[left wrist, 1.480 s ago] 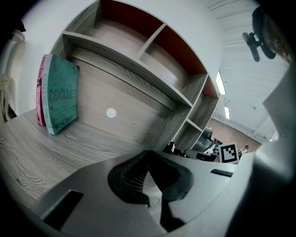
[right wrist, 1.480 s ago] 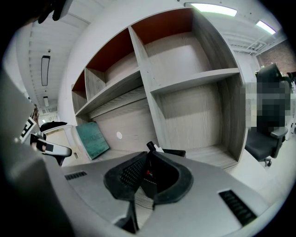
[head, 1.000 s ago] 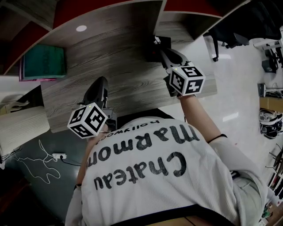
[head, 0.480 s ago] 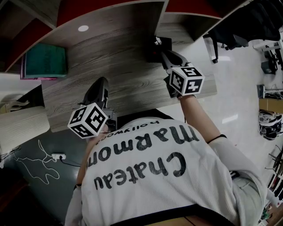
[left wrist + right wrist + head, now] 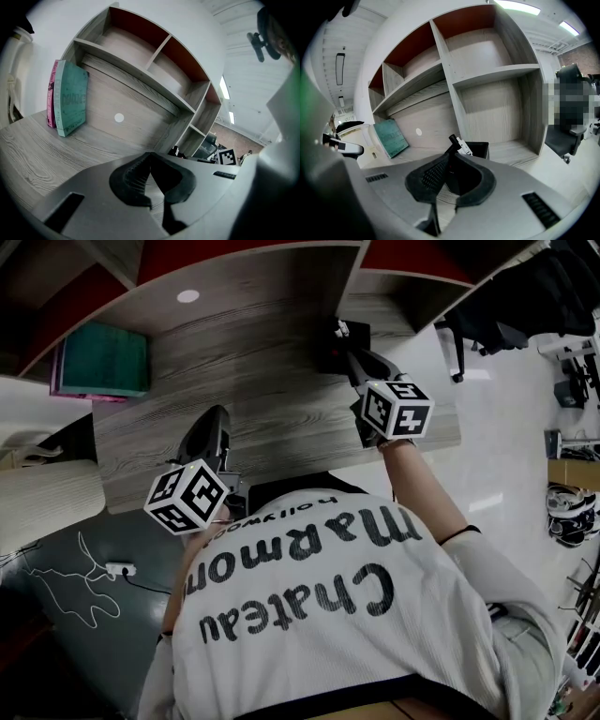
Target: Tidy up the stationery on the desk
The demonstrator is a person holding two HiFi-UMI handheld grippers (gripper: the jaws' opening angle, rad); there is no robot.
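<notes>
A: Your right gripper [image 5: 449, 157] is pinching a pen [image 5: 458, 144]. The jaws stand a little apart with its dark barrel between the pads.

B: Yes, and you can see the pen's top poking out at a slant above the jaw tips. It is black and slim, with a white clip near the end.

A: You have it right at the black holder [image 5: 479, 149], an open box standing on the desk [image 5: 262, 399] at the foot of the shelf [image 5: 487, 70]. You can't tell whether the pen's lower end is inside the box, because the jaws cover that part.

B: Your left gripper [image 5: 150, 154] is pressed together, tips touching, with nothing between them. You hold it over the desk's near edge, well apart from the holder.

A: Beyond it, at the desk's far left, a teal book [image 5: 72, 101] stands touching a pink book [image 5: 50, 93] against the back panel.
</notes>
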